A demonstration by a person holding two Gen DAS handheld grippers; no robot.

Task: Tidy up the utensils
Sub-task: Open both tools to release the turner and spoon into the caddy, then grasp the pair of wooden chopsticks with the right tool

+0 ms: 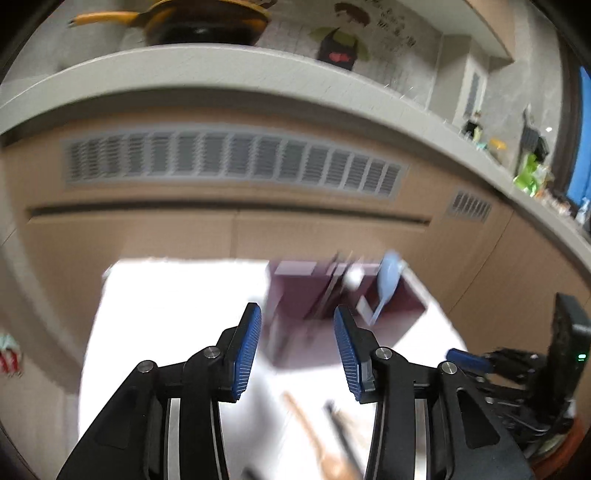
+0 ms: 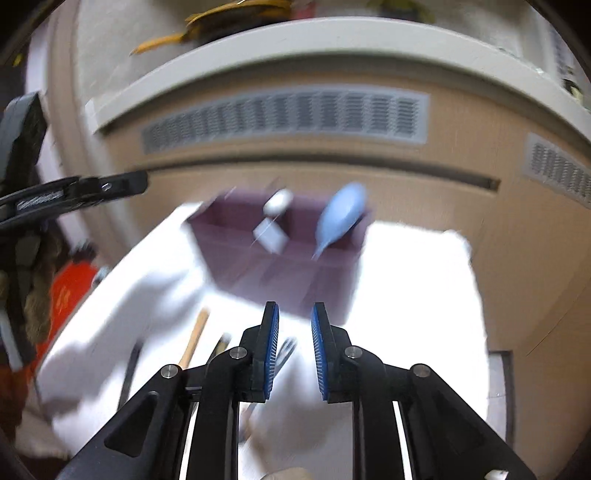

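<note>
With both my left gripper (image 1: pixel 297 347) and right gripper (image 2: pixel 294 350) spread and empty above the white table (image 1: pixel 177 295), I judged it best to slow down, pick one loose utensil such as the wooden spoon (image 2: pixel 194 341), and carry it to the purple organizer (image 2: pixel 258 258) beyond.

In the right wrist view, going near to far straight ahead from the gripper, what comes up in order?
Right gripper with nothing between its pads → white table → purple organizer box holding the blue spoon → beige cabinet front with vent grille → countertop edge.
</note>
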